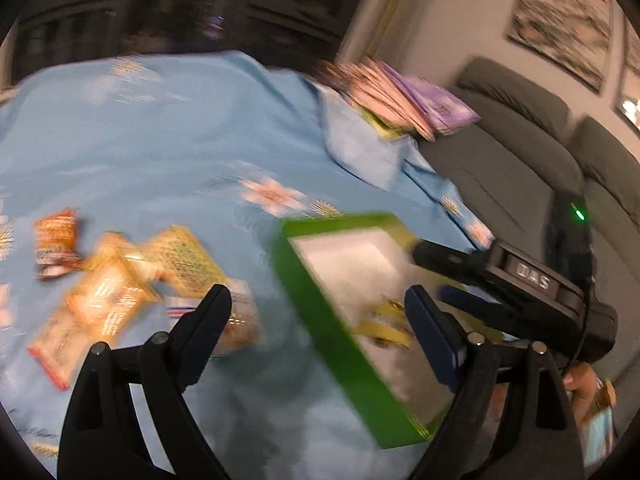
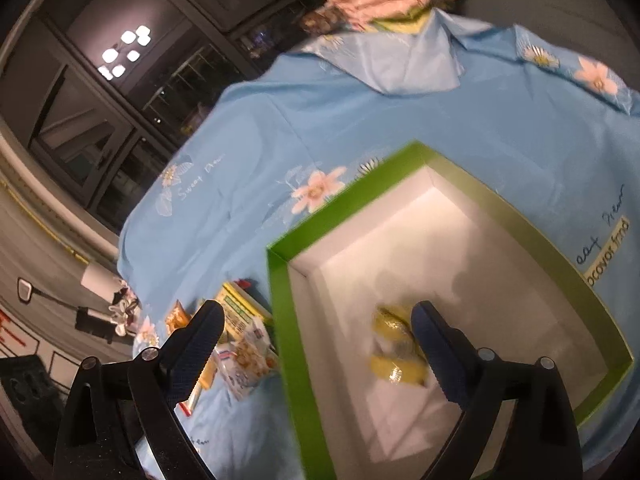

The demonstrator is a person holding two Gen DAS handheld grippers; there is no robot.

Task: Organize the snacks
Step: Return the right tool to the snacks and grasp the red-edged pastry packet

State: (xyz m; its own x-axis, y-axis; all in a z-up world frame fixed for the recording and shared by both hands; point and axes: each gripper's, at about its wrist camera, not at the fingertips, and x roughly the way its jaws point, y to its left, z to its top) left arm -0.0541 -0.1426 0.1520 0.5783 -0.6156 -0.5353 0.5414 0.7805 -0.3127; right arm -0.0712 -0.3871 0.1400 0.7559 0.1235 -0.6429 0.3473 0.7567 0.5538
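green box (image 2: 280, 320) walls rim open interior, snack packets (image 1: 120, 292) crowding cloth beside

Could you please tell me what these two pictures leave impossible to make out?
- Snack packets, left wrist view: print lost to motion blur.
- Yellow packets in the green box, right wrist view: partly hidden by the right tool.
- Box's near end: cut off by the bottom edge.
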